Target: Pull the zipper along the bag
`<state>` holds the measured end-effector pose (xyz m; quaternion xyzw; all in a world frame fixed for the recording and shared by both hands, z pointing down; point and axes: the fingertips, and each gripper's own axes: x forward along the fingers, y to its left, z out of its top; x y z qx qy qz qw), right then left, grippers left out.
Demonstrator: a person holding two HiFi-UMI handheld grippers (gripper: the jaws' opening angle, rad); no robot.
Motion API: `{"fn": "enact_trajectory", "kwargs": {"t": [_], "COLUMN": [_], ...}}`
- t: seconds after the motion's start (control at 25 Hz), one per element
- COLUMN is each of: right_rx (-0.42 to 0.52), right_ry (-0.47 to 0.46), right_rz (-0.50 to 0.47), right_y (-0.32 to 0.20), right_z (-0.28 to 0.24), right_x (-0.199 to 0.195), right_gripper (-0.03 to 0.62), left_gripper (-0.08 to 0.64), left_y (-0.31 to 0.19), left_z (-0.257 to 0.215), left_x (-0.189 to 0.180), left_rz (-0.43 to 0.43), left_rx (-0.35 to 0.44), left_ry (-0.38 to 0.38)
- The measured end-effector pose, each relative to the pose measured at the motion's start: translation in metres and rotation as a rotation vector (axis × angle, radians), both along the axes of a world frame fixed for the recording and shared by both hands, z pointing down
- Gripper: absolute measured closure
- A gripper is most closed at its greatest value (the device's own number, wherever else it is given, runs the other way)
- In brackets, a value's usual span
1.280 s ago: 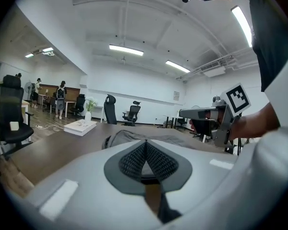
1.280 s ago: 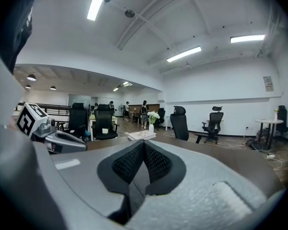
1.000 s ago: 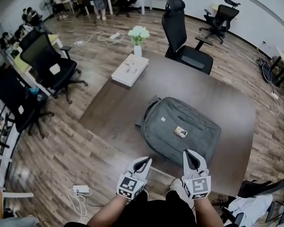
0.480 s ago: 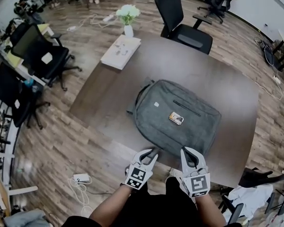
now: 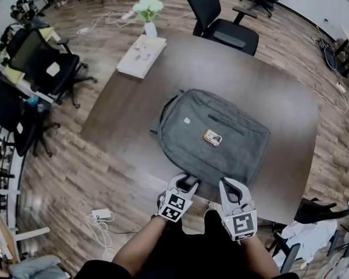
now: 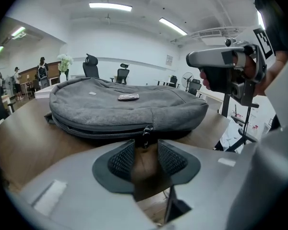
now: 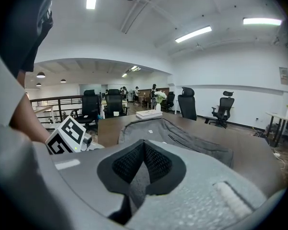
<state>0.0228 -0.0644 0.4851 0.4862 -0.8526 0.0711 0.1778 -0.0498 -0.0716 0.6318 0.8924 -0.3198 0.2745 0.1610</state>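
My left gripper [image 5: 188,182] has dropped to the near edge of the grey fabric backpack [image 5: 212,133]. The backpack lies flat on the dark wooden table [image 5: 267,86], straight ahead of both my grippers. The left jaws have just been opening and now stand apart with nothing pinched. In the left gripper view the small dark zipper pull [image 6: 145,137] hangs from the bag's near side, right at the mouth of the gap and not yet between the pads. My right gripper [image 5: 232,186] sits just beside the left, clenched on nothing, short of the bag. I judge this to be the approach to the grasp. What remains is to nudge forward, close on the pull and draw it along the bag.
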Motion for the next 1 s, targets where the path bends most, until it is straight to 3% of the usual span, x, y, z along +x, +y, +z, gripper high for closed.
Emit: {"fn": "enact_trajectory", "kwargs": {"t": [0.2,0.4,0.72,0.92,1.0], "right_rx": [-0.007,-0.014,-0.014,0.001,0.002], "right_ry": [-0.006,-0.007,-0.023,0.033,0.124], "right_rz": [0.01,0.024,0.036,-0.007,-0.059], "right_y": [0.0,0.0,-0.003,-0.003,0.0], "right_z": [0.003,0.005,0.009,0.009,0.013], "right_x": [0.001,0.005,0.007,0.001,-0.003], "right_gripper": [0.589,0.589,0.589,0.589,0.589], "left_gripper": [0.408,0.489,0.531,0.54,0.54], "left_y": [-0.003,-0.001,0.004,0.007,0.006], "left_z": [-0.002,-0.005,-0.012,-0.015,-0.015], "left_x": [0.007,0.007,-0.001,0.0,0.0], "left_rz": [-0.026,-0.035,-0.025,-0.014,-0.003], "left_rx": [-0.022,-0.032,-0.016,-0.015,-0.008], "left_ry": [0.021,0.017,0.01,-0.004,-0.021]}}
